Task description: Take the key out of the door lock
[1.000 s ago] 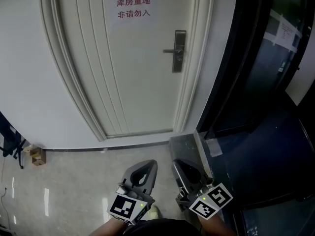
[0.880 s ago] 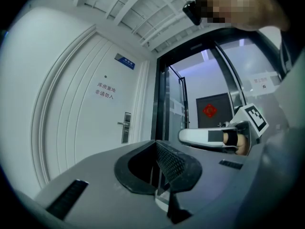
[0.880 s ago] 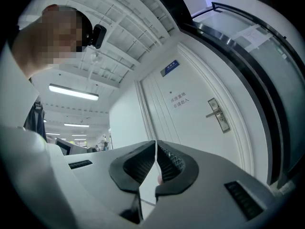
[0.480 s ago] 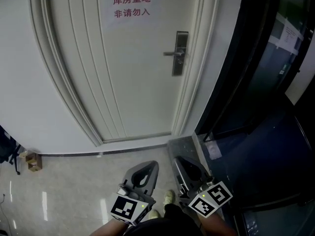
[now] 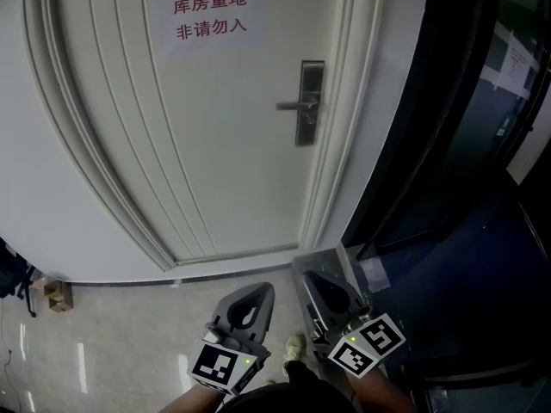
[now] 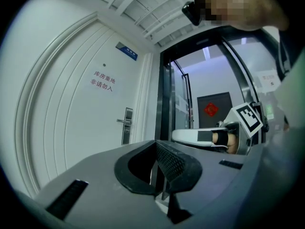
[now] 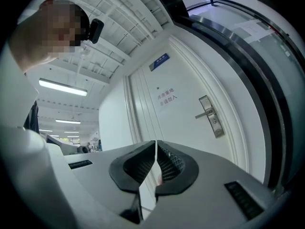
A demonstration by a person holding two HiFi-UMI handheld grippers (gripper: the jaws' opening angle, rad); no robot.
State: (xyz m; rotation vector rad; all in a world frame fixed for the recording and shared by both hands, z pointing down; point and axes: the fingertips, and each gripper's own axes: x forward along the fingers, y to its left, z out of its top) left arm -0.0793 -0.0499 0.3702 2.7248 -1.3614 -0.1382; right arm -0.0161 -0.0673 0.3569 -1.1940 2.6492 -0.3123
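Observation:
The white door [image 5: 215, 144] carries a metal lock plate [image 5: 310, 101] with a lever handle [image 5: 293, 106]. The plate also appears in the left gripper view [image 6: 127, 126] and the right gripper view [image 7: 212, 116]. A key in it is too small to make out. My left gripper [image 5: 258, 287] and right gripper [image 5: 308, 280] hang low over the floor, far below the lock. In its own view, the left gripper [image 6: 157, 145] is shut with nothing between its jaws. The right gripper [image 7: 156, 145] is likewise shut and empty.
A paper sign with red characters [image 5: 211, 17] is stuck on the upper door. A dark glass partition [image 5: 448, 144] stands to the right of the door frame. A small cardboard box [image 5: 58, 295] sits by the wall at far left. The person's shoe [image 5: 294, 347] shows between the grippers.
The door has drawn nearer: the lock plate looks larger and sits lower in the head view. A shoe has stepped forward. Both grippers stay low and shut.

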